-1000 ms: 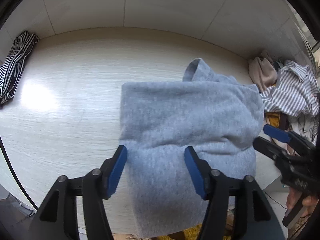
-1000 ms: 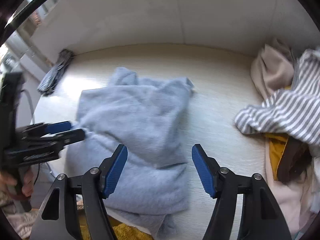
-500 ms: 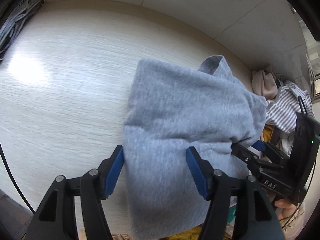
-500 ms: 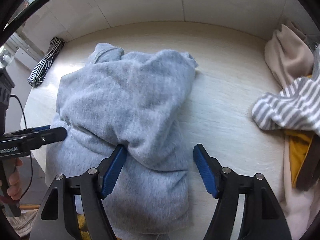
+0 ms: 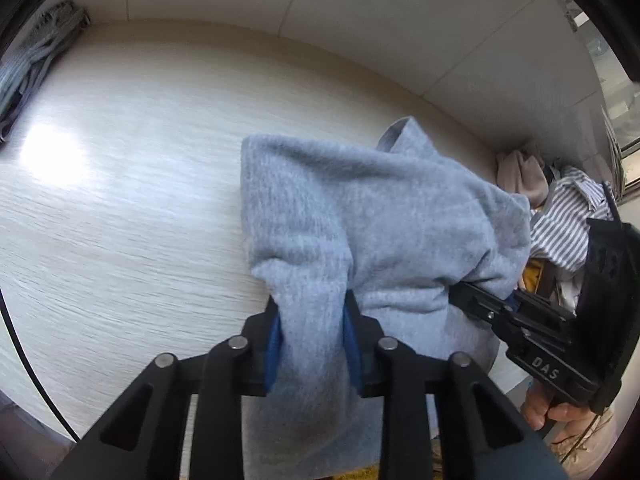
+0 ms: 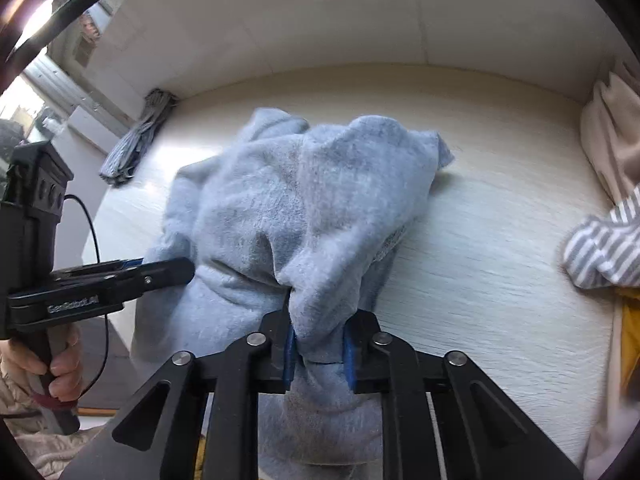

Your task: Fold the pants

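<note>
The grey fleece pants (image 5: pixel 360 216) lie bunched on the pale wood table (image 5: pixel 120 208), their near part hanging over the front edge. My left gripper (image 5: pixel 312 332) is shut on a fold of the pants at their near left side. My right gripper (image 6: pixel 318 350) is shut on a fold at their near right side. The pants (image 6: pixel 304 200) rise into lifted ridges from both grips. The right gripper also shows in the left wrist view (image 5: pixel 492 304), its tips buried in cloth. The left gripper shows in the right wrist view (image 6: pixel 160 270).
A pile of clothes with a grey-and-white striped shirt (image 5: pixel 568 224) and a beige garment (image 6: pixel 612 140) lies at the table's right end. A folded striped garment (image 5: pixel 36 60) lies at the far left by the wall. The wall (image 6: pixel 320 20) runs along the table's back.
Both grippers were open around the pants' near edge and have closed on folds of the cloth. The cloth now bunches up from each grip.
</note>
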A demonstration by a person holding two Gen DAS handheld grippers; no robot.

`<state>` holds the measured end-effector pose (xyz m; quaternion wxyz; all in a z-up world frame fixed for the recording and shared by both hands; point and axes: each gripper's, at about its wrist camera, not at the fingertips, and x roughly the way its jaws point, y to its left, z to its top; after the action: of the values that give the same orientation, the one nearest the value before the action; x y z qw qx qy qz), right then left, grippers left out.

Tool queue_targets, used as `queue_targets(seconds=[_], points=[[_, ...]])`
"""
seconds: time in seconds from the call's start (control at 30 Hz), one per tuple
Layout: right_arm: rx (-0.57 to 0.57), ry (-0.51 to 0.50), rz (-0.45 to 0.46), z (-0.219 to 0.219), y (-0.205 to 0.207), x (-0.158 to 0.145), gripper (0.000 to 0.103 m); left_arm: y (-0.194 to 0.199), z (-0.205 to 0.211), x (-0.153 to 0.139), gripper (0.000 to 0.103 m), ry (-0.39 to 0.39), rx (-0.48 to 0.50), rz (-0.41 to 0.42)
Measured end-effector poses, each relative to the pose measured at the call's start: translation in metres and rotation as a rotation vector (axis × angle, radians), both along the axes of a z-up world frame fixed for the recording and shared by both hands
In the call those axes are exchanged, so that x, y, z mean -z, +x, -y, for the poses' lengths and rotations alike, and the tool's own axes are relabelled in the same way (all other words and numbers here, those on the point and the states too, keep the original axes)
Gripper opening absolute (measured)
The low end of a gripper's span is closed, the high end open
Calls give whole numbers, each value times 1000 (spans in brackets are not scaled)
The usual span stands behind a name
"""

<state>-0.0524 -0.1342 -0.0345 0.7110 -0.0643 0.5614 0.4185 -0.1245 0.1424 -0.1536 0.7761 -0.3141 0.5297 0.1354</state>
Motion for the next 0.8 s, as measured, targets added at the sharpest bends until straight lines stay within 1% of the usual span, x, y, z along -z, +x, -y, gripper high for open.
queue_targets(seconds=[0.13, 0.2, 0.3, 0.4, 0.47, 0.57, 0.7, 0.8], points=[[-42, 32, 18, -23, -13, -14, 18, -17, -17, -12, 25, 17, -33, 17], [-50, 50, 14, -23, -13, -17, 18, -30, -31, -18, 25, 9, -54, 30], [-61, 61, 12, -25, -13, -18, 18, -41, -43, -24, 24, 21, -60, 29], [-62, 66, 8, -27, -13, -15, 18, -50, -53, -29, 24, 49, -51, 26], [-57, 70, 4, -25, -13, -13, 18, -63, -68, -36, 24, 62, -45, 29], [-40, 82, 1, -26, -15, -11, 18, -75, -85, -43, 24, 70, -31, 37], [-4, 102, 14, -30, -19, -13, 18, -78, -105, -54, 24, 90, 0, 59], [8, 124, 31, -28, -18, -14, 18, -91, -124, -67, 24, 119, 23, 72]])
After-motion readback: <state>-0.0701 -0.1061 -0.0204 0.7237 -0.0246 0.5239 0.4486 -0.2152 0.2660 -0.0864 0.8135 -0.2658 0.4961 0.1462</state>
